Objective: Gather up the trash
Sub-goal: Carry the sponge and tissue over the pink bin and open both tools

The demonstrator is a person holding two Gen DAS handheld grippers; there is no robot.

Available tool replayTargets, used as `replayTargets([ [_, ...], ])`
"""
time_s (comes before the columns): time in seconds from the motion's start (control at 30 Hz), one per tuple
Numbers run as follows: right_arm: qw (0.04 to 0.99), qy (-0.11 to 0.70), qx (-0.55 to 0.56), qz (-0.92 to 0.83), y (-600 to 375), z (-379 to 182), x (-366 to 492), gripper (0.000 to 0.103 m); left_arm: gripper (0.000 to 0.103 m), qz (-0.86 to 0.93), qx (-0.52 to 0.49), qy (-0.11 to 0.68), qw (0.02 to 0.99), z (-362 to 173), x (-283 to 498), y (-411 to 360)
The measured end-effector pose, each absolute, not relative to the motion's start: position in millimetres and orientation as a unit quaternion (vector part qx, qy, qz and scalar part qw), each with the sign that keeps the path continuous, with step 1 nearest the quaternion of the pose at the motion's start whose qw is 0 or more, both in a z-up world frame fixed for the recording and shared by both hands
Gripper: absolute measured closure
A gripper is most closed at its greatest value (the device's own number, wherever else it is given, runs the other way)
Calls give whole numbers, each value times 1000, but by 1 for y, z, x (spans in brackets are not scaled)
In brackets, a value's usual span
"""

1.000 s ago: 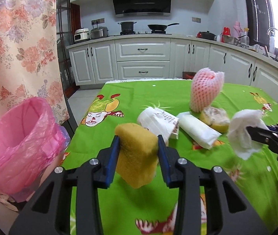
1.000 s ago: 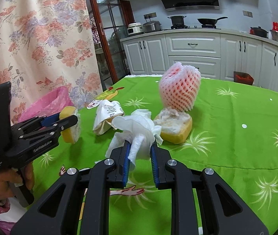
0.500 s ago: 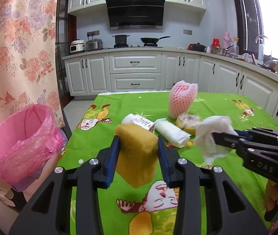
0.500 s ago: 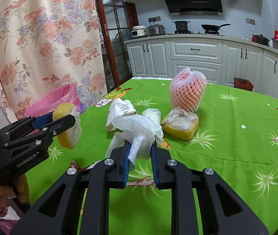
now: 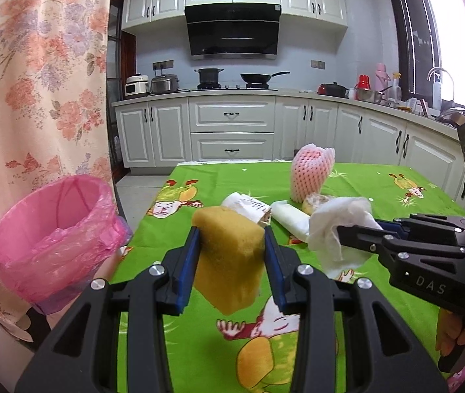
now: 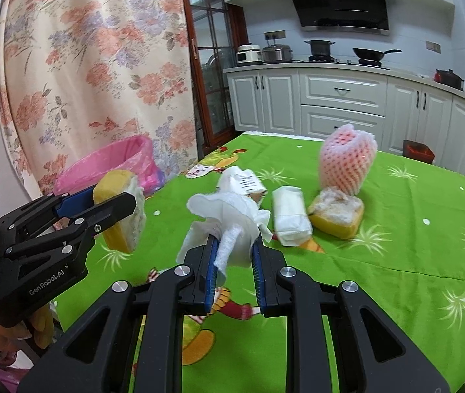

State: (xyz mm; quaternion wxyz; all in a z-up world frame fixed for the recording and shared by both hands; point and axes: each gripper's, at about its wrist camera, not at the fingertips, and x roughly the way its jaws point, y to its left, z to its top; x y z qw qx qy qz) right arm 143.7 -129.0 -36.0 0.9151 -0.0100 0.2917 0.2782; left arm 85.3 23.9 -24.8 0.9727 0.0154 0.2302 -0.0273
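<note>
Carrying two items off the bench, both hand-held grippers have drawn back and slightly up over the last second; the green cloth now shows more of itself beneath them.

Item 1: yellow sponge [image 5: 230,258], clamped between the pads of the left hand-held gripper [image 5: 232,255], centre of the left wrist view, clear of the bench [image 5: 379,311].

Item 2: crumpled white tissue [image 6: 229,222], pinched in the narrow jaws of the right hand-held gripper [image 6: 232,255], centre of the right wrist view, also airborne.

Destination: pink-lined bin [image 5: 52,242], lower left of the left view, beside the bench edge, now larger in frame than before.

Remaining on bench: pink foam fruit net [image 6: 347,163], second sponge piece [image 6: 337,213], white wrapped packet [image 6: 289,216], paper wrapper [image 6: 242,180].

Reading: both grips held throughout; likely next is the drop into the bin.
</note>
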Motion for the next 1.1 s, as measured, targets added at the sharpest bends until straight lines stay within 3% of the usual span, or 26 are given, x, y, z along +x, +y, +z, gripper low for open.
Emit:
replayTargets([
  [0.33, 905, 281, -44, 317, -83, -26, 150, 83, 66, 1, 14, 209, 978, -16, 73, 57],
  [1.1, 866, 217, -82, 444, 64, 22, 192, 83, 65, 144, -9, 175, 974, 22, 86, 213],
])
